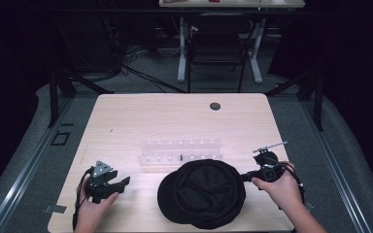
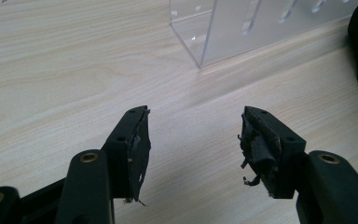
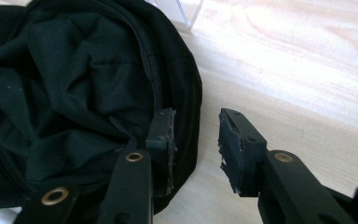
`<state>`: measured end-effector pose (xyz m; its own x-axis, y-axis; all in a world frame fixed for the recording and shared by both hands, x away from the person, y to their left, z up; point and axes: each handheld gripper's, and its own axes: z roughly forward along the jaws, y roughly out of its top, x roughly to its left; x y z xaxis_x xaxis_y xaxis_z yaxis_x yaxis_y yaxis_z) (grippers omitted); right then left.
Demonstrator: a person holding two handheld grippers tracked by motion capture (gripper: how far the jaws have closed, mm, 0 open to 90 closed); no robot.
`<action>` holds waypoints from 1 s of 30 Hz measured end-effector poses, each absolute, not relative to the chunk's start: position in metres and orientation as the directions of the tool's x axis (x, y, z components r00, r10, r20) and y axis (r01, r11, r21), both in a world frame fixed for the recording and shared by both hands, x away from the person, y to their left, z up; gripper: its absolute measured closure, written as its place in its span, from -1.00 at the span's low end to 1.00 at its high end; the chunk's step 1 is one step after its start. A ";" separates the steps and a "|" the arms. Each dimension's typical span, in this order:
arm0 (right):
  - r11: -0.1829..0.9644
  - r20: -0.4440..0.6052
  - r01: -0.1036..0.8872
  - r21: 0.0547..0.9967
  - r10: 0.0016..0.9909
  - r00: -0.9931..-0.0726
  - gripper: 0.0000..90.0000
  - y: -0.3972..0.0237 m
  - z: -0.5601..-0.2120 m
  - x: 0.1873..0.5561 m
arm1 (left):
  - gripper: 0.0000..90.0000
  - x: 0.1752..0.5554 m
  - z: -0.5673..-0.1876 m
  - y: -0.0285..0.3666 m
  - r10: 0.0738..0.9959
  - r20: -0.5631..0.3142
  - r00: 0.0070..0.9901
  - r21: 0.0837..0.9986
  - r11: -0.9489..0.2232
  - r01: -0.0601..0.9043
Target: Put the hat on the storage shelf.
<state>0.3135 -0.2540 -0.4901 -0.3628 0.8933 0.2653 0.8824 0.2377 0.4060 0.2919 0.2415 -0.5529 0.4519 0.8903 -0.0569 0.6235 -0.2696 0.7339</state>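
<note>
Your right gripper [image 3: 196, 144] sits closest to its camera, jaws parted to a moderate gap. One jaw lies inside the rim of the black cap [image 3: 74, 93] and the other outside over bare wood, so the cap's edge band stands between them, not pinched as far as the right gripper view shows. The cap lies opening-up, its crumpled lining facing the camera.

From the high view, the black cap [image 1: 201, 193] rests on the near half of the bench [image 1: 126, 116], a little right of centre, with your right gripper [image 1: 252, 175] at its right edge and your right hand [image 1: 282, 187] behind it. Your left hand [image 1: 93, 208] holds the left gripper [image 1: 122, 184] near the bench's near-left part, well apart from the cap.

Your left gripper [image 2: 193, 140] has its jaws wide, holding nothing, with only bare wood between them.

Beyond the cap stands a clear acrylic rack [image 1: 182, 150], just behind it. Its slots carry small pale marks, and one small dark item sits near its middle; you cannot tell what it is. In the left gripper view, the clear acrylic rack [image 2: 242, 28] stands ahead of the jaws, well clear of them, with the cap's dark edge at the far right.
</note>
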 end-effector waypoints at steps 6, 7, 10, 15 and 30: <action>0.259 0.266 0.905 0.339 0.896 -0.356 0.44 -0.252 -0.487 0.324 | -0.04 0.292 -0.553 0.242 0.892 -0.056 0.449 0.730 -0.271 0.628; 0.282 0.246 0.905 0.319 0.897 -0.366 0.44 -0.249 -0.486 0.327 | -0.04 0.292 -0.553 0.242 0.892 -0.056 0.449 0.729 -0.271 0.628; 0.284 0.242 0.910 0.302 0.901 -0.361 0.45 -0.245 -0.487 0.329 | -0.04 0.292 -0.554 0.241 0.892 -0.057 0.449 0.727 -0.271 0.631; 0.300 0.228 0.918 0.260 0.904 -0.361 0.47 -0.236 -0.489 0.333 | -0.02 0.292 -0.554 0.241 0.891 -0.052 0.451 0.725 -0.277 0.630; 0.257 0.269 0.950 0.178 0.916 -0.298 0.57 -0.231 -0.506 0.345 | -0.02 0.292 -0.554 0.242 0.891 -0.053 0.451 0.721 -0.279 0.635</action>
<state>0.3449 -0.2310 -0.5057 -0.2984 0.9158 0.2688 0.9498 0.2573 0.1778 0.2923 0.2416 -0.5542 0.4512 0.8909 -0.0529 0.6346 -0.2786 0.7209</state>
